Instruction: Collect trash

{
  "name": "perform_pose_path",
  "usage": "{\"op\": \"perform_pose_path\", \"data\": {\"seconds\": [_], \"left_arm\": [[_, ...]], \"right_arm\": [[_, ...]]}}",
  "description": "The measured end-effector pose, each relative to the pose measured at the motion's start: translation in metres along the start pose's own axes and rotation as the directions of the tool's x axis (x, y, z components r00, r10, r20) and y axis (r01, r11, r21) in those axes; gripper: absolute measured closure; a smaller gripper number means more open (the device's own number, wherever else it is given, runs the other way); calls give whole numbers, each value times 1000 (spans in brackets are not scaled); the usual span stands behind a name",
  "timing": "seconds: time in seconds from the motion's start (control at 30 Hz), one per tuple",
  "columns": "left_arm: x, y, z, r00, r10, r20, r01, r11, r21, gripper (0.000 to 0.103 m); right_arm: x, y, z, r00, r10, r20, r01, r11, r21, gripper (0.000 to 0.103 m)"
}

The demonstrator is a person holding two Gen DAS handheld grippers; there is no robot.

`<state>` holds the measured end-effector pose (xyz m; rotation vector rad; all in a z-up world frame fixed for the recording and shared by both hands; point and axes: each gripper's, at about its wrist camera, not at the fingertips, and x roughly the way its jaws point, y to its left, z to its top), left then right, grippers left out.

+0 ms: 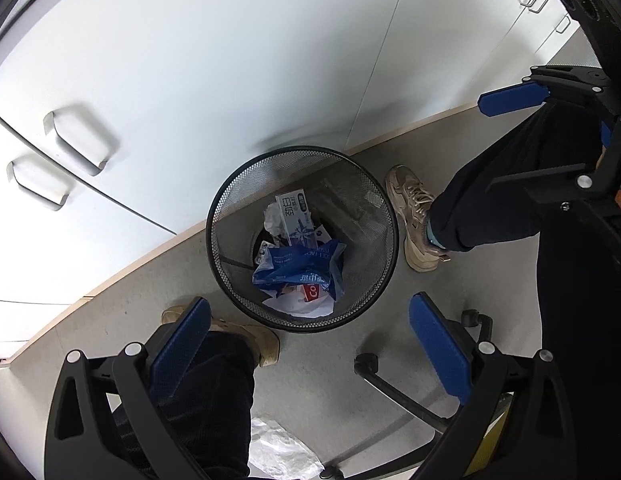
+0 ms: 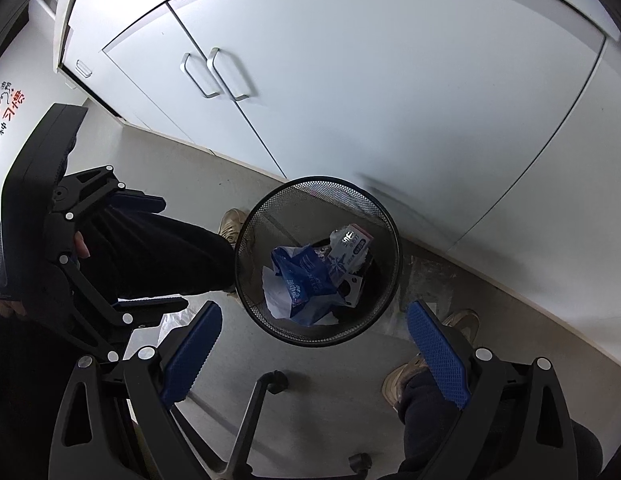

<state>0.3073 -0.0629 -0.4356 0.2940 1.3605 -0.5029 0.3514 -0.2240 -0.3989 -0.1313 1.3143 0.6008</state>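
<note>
Both hand-held grippers stand wide and empty: left hand-held gripper (image 1: pixel 310 344), right hand-held gripper (image 2: pixel 314 344). The black mesh wastebasket (image 1: pixel 384 216) stands upright on the floor directly below and between them, beside the white cabinet (image 1: pixel 230 60), neither clearly nearer. Inside, a blue plastic bag (image 1: pixel 298 268) lies crumpled; the white carton (image 1: pixel 292 216) leans, its long axis pointing toward the cabinet.

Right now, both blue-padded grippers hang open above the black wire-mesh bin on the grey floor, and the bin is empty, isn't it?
Not quite: the black wire-mesh bin is not empty. The left wrist view shows a crumpled blue plastic bag, a white carton and white paper inside it. The rest holds: the left gripper and right gripper are both open above it, holding nothing.
</note>
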Motion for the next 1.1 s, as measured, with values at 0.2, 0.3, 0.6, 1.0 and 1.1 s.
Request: {"op": "perform_pose_path", "data": {"seconds": [0.2,0.3,0.6,1.0,1.1], "left_arm": [[-1,1,0,1000,2,7,-2,1000,-11,4],[-2,2,1,1000,-7,10,7,1000,-15,4],[-5,3,2,1000,-6,24,7,1000,-15,4],[-2,1,4,1000,-12,8,13,1000,-12,4],[-4,1,4,1000,-18,17,18,1000,-13,4]], "right_arm": [[2,2,0,1000,-7,-3,7,1000,-11,8],[3,4,0,1000,-9,-3,9,1000,-12,8],[3,5,0,1000,-9,-4,9,1000,-9,8],[2,5,0,1000,-9,-2,9,1000,-10,8],[3,5,-1,1000,-13,-4,13,1000,-10,8]]}}
